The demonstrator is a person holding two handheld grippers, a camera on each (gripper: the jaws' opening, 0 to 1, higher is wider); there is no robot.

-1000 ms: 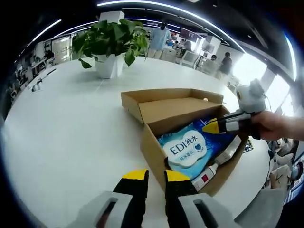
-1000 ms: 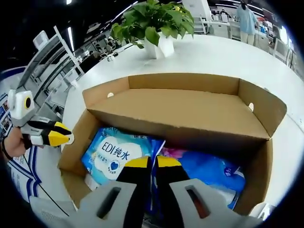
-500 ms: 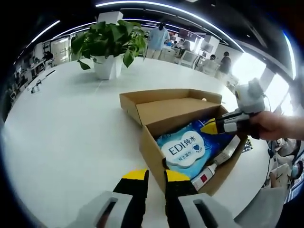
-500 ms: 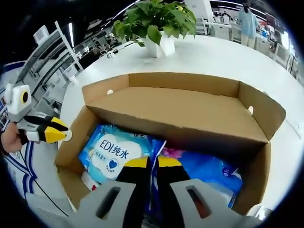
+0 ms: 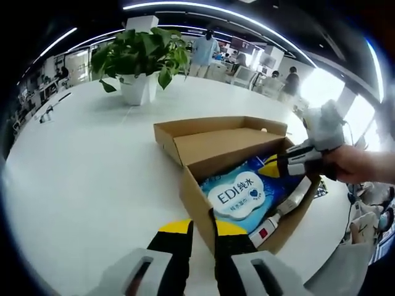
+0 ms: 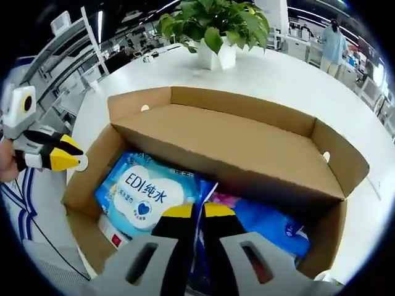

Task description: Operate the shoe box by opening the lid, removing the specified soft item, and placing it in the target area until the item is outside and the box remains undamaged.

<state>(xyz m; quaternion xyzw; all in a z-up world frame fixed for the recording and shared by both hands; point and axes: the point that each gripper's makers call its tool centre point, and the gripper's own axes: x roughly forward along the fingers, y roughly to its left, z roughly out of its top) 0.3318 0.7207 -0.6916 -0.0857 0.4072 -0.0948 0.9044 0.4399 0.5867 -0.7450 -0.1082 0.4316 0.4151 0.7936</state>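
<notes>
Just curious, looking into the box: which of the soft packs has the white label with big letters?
The light blue pack at the box's left end, printed "EDI"; the darker blue pack beside it lacks that label.

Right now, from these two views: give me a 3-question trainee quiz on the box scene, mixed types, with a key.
1. True or false: the shoe box lid is already folded open.
2. Multiple choice: what is printed on the blue wipes pack? A) EDI B) ABC C) nothing.
3. Fill in: the right claw hangs over the box's ____, its jaws nearly together.

Key
1. True. The flap stands back and the contents show.
2. A.
3. Inside. It sits above the blue packs, and whether it pinches one cannot be told. The left claw is outside, at the near box wall, on the white table with the potted plant.
</notes>
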